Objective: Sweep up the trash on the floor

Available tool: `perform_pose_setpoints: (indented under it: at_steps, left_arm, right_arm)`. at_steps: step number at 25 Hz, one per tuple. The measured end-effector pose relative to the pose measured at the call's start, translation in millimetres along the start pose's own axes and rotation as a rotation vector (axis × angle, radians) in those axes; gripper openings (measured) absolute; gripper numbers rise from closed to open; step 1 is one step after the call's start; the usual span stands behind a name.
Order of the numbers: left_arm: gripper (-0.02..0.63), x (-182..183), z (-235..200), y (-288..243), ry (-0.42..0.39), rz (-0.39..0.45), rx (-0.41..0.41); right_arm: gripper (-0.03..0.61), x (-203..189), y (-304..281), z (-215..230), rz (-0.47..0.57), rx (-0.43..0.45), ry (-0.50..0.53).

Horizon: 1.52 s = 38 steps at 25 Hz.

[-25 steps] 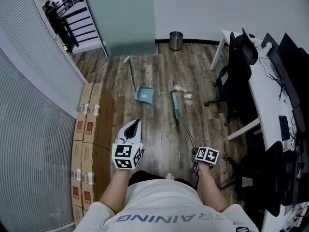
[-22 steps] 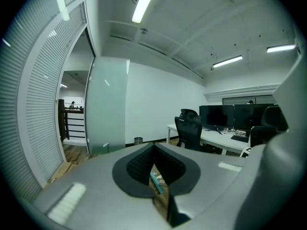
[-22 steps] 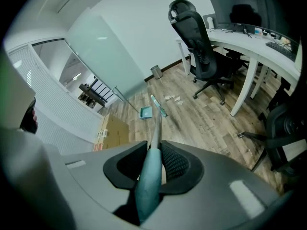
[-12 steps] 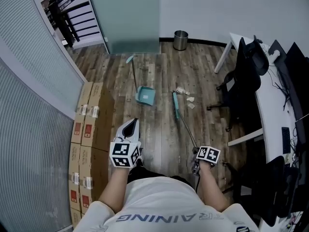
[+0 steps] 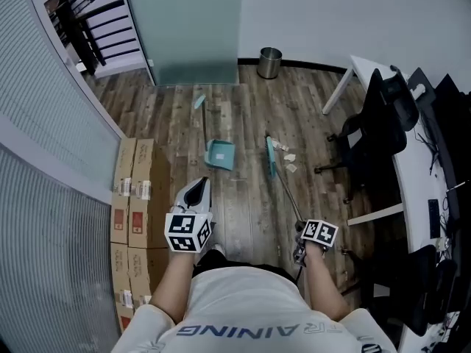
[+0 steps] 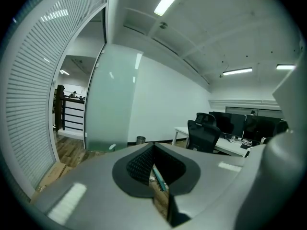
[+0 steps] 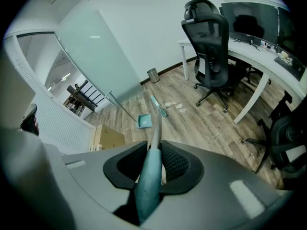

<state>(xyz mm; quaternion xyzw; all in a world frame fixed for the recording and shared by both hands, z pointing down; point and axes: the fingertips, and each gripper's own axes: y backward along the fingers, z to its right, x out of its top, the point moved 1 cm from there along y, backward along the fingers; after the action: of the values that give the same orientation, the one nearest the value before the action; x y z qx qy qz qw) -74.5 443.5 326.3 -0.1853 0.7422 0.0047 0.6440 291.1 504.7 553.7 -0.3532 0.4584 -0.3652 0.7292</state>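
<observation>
Right gripper (image 7: 152,166) clamped on the broom (image 7: 147,186) handle; its head rests on the floor just beside the paper trash (image 5: 285,155). Left gripper (image 6: 154,174) jaws together, empty. Sweeping step in hand; next move likely calls for drawing scraps toward the dustpan (image 5: 220,154).

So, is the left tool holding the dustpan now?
No, the left tool is shut with nothing in it, and the dustpan lies on the floor further ahead.
</observation>
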Motion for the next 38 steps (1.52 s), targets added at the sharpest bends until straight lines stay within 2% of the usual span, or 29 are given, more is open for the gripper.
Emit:
perform_pose_setpoints:
  at_steps: [6,12,17,21,30,38]
  left_arm:
    - [0.002,4.8,-52.9,-36.5,0.002,-0.035,-0.045]
    - [0.002,3.3,-76.4,-78.1,0.008,-0.071,-0.077]
    - [0.002,4.0,-85.4,-122.6,0.005,-0.109,-0.085]
    - [0.002,13.4,-92.3,-165.5,-0.014,-0.122,-0.052]
    - [0.002,47.0,-82.3,-273.1,-0.082,-0.162,0.015]
    - [0.002,37.3,-91.0,-331.6,-0.079,-0.213,0.041]
  right_arm:
    - [0.109,17.5,-21.1,-54.4,0.028,-0.006,-0.045]
    - [0.109,33.2,-41.0,-74.0,0.013,-0.015,-0.065]
    - [0.109,62.2,-64.5,-69.5,-0.004,-0.037,-0.089]
    - [0.109,92.9,-97.7,-62.0,-0.037,-0.027,-0.102]
    - [0.109,205.9,-164.5,-49.7,-0.072,0.047,-0.074]
    - [0.109,248.0,-202.8,-44.5,-0.123,0.046,-0.054]
